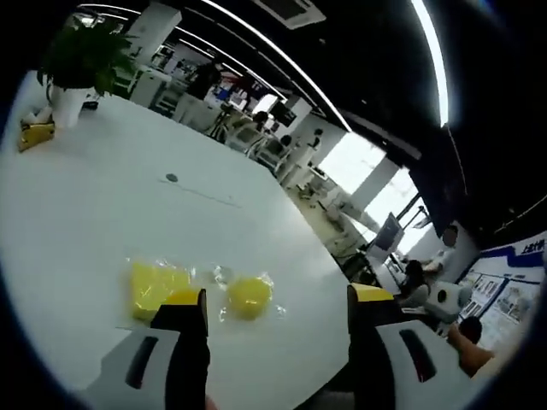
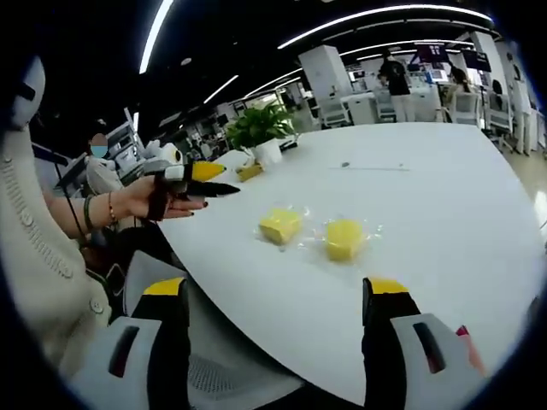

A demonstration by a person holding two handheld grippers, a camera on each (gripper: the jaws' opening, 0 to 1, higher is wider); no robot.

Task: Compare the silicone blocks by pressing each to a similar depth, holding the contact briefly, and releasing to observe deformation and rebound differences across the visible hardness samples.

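Two yellow silicone blocks in clear wrap lie side by side on the white table (image 1: pixel 102 213): a square block (image 1: pixel 154 286) and a rounder block (image 1: pixel 249 297). My left gripper (image 1: pixel 278 295) hangs open above the near edge; its left jaw overlaps the square block's near side and the rounder block sits in the gap. In the right gripper view the same blocks (image 2: pixel 280 225) (image 2: pixel 344 238) lie ahead of my right gripper (image 2: pixel 275 286), which is open, holds nothing and stands short of them. A hand holds the left gripper (image 2: pixel 218 181) off the table's left edge.
A potted plant (image 1: pixel 81 55) (image 2: pixel 261 128) and a small yellow object (image 1: pixel 36 134) (image 2: pixel 249 172) stand at the table's far end. A white chair (image 2: pixel 197 376) sits under the near edge. People and desks fill the office behind.
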